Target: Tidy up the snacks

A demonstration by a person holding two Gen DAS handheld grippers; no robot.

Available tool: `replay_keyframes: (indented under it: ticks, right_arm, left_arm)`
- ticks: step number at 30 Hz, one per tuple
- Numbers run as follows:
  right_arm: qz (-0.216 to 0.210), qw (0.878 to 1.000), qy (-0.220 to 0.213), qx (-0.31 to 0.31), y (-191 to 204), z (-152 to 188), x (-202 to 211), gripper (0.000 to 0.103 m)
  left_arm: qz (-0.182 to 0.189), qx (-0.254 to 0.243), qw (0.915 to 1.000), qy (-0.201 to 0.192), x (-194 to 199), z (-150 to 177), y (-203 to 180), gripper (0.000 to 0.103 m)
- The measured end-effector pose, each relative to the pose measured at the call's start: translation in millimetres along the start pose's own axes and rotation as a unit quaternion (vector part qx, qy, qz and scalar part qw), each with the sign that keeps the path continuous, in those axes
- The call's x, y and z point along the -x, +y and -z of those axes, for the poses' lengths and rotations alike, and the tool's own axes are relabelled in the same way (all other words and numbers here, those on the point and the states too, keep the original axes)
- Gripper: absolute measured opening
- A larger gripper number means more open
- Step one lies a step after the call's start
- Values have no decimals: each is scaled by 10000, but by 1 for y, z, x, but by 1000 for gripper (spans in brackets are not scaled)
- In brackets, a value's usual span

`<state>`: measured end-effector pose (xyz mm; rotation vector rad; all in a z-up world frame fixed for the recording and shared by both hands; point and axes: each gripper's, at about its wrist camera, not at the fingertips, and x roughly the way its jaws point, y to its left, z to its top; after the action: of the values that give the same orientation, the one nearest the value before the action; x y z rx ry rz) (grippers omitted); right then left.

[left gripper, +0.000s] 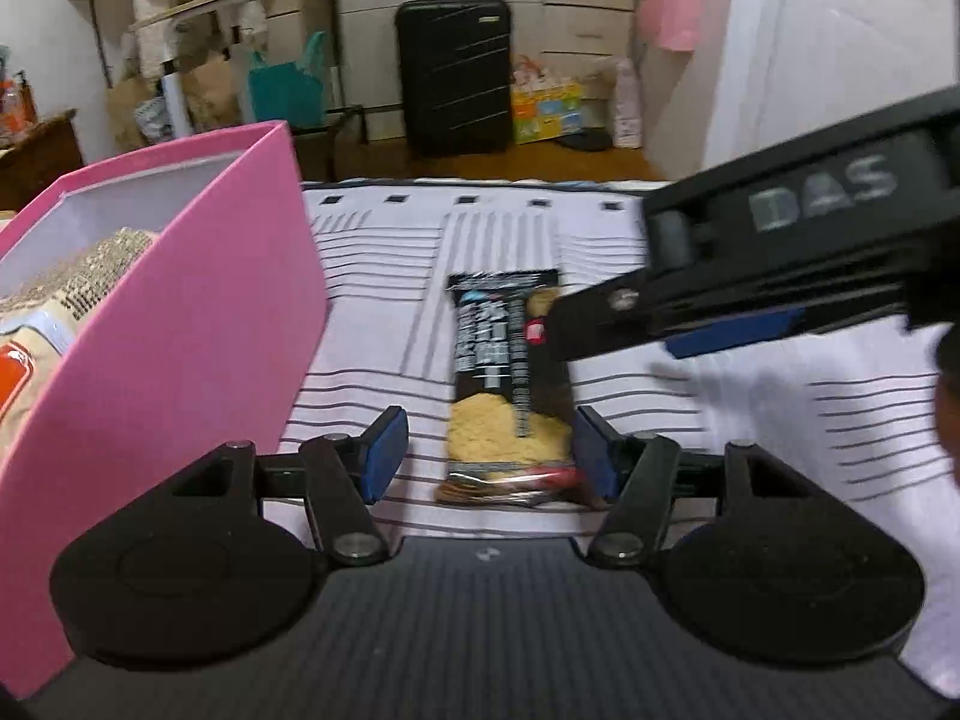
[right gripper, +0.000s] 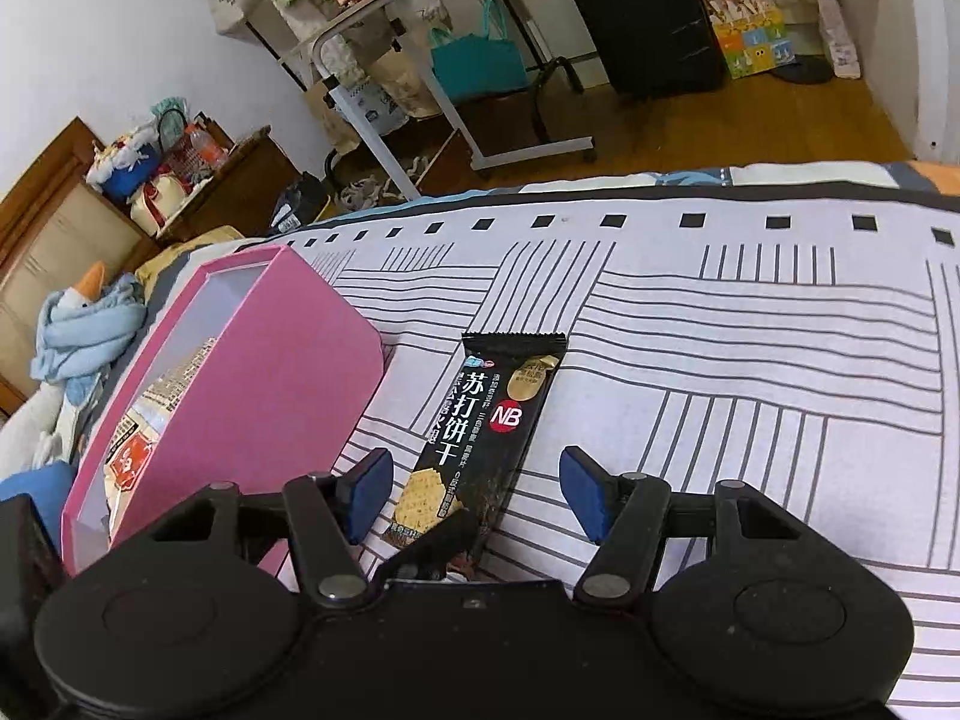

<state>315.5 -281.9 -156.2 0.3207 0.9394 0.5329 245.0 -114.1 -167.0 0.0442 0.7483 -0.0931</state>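
One black cracker packet (right gripper: 480, 438) on the striped bedsheet (right gripper: 750, 360), between spread jaws of both grippers (left gripper: 489, 450) (right gripper: 477, 495); one pink box (right gripper: 264, 384), its snacks half hidden

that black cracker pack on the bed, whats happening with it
A person with a gripper in each hand is sorting snacks on a striped bedsheet. The black cracker pack lies flat on the sheet. The left tongs are open around its near end, one pad about touching the pack's edge. The right tongs are open above it too. Beside it, the pink box already holds another snack.
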Motion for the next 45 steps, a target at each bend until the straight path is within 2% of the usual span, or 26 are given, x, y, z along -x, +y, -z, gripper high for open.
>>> replay_keyframes:
  ticks: [2,5,6,7,8,11,15,17,20,23,29,35,45]
  right_arm:
    - [-38,10000,47,-32,0,0,-4,67]
    - [-38,9999,158,-47,-1,1,-11,67]
    - [-47,9998,189,-59,-1,2,-13,67]
    - [-56,9997,240,-76,-1,3,-16,67]
    - [-56,9995,289,-88,-1,3,-18,67]
    - [-71,9987,502,-65,3,2,-25,68]
    - [-68,9960,871,-201,9,-3,-34,68]
    - [70,9953,952,-186,14,-2,-36,68]
    - [367,9935,1070,-81,23,2,-34,52]
    - [408,9928,1111,-186,29,9,-25,48]
    - [405,9939,980,-319,51,23,7,47]
    - [399,9962,716,-292,84,37,43,47]
    - [351,9988,346,-26,153,54,86,47]
  left_arm:
    - [-17,-81,9999,-135,-2,0,0,65]
    - [122,-173,9997,-128,-6,-1,-1,66]
    - [203,-159,9996,-76,-8,-2,0,63]
    - [276,-145,9995,-4,-10,-2,0,52]
    - [379,-120,9992,53,-10,-2,0,47]
    - [448,-168,9987,174,-6,-3,0,45]
    - [737,52,9965,400,-2,-5,8,45]
    - [847,116,9951,500,3,-5,11,44]
    - [1010,194,9927,629,10,-6,15,44]
    - [1069,195,9908,808,17,-7,18,44]
    - [1320,135,9859,1017,43,-11,30,44]
    - [1454,-58,9847,960,88,-18,35,44]
    - [1652,-78,9818,931,162,-23,62,44]
